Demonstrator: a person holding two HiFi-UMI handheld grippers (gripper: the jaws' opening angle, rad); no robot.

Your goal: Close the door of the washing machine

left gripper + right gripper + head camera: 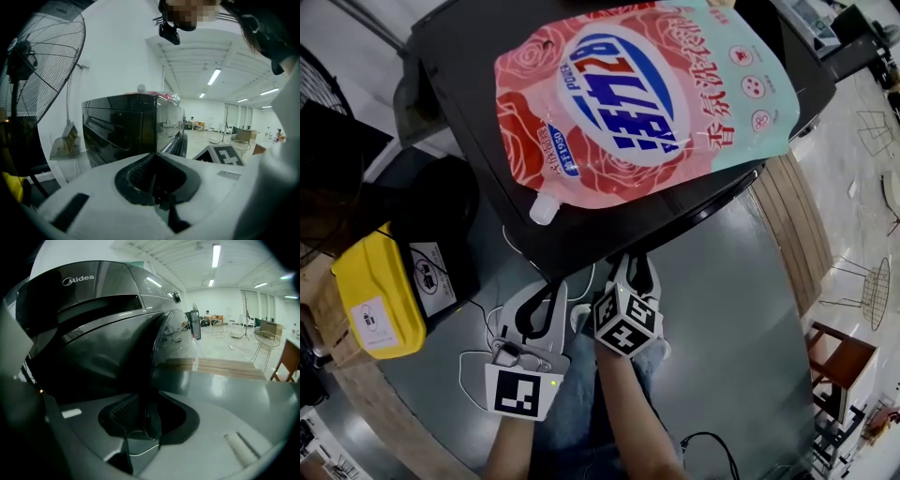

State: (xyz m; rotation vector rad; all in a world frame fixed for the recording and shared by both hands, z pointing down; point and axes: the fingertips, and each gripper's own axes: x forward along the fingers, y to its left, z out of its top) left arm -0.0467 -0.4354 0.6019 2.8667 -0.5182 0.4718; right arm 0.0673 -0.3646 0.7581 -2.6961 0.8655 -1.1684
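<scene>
1. The washing machine has a detergent pouch lying on top; its door hangs ajar
2. right gripper: jaws narrow, nipping the door's edge
3. left gripper: pinched together, empty, just beside it

In the head view the washing machine shows only its top; its front is hidden underneath. The detergent pouch lying there runs past the picture's upper edge near the top's far edge. The right gripper has its tips out of sight below the top's near edge. In the right gripper view the door loses its lower rim in deep shadow around the jaws, so whether they pinch anything cannot be told. The fan is clipped by the left edge. A figure across the hall is too small to make out.
</scene>
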